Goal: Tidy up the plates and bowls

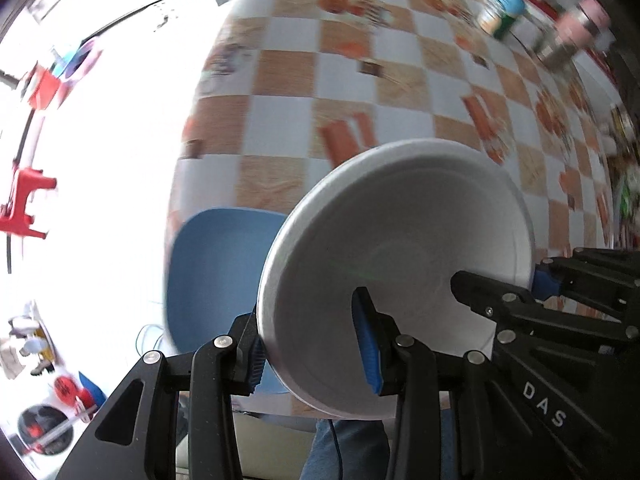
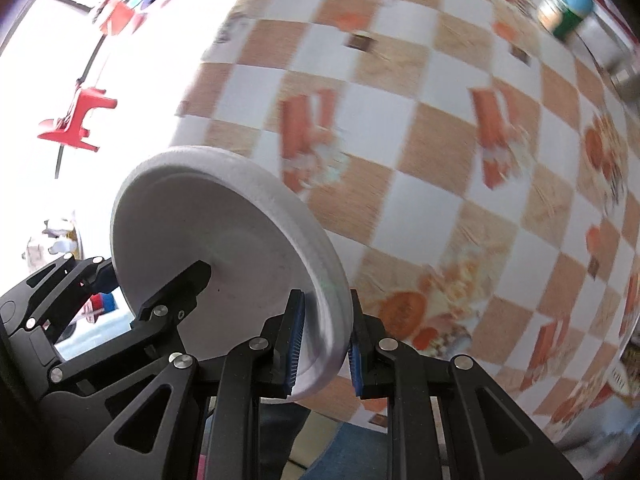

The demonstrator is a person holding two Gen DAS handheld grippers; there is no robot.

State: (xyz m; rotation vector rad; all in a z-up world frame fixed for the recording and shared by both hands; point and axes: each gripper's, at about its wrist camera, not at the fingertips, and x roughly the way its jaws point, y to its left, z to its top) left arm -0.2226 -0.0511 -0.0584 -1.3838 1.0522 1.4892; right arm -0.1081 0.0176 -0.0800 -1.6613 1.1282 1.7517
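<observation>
Both grippers hold one white foam bowl (image 1: 400, 220) (image 2: 200, 220), tilted in the air above the checkered table (image 1: 360, 80) (image 2: 440, 160). In the left wrist view my left gripper (image 1: 308, 332) is shut on the bowl's near wall, one pad outside and one inside. My right gripper (image 1: 500, 280) grips the opposite side. In the right wrist view the right gripper (image 2: 325, 332) is shut on the bowl's rim, and the left gripper (image 2: 152, 276) clamps the far side. A blue plate (image 1: 212, 272) lies on the table below the bowl, near the table's left edge.
Several jars and cans (image 1: 504, 12) (image 2: 568, 12) and a pink-lidded tin (image 1: 576, 28) stand blurred at the table's far right. A red stool (image 1: 24, 200) (image 2: 76, 120) lies on the bright floor to the left. A person's jeans-clad leg (image 1: 344, 452) shows below the table's near edge.
</observation>
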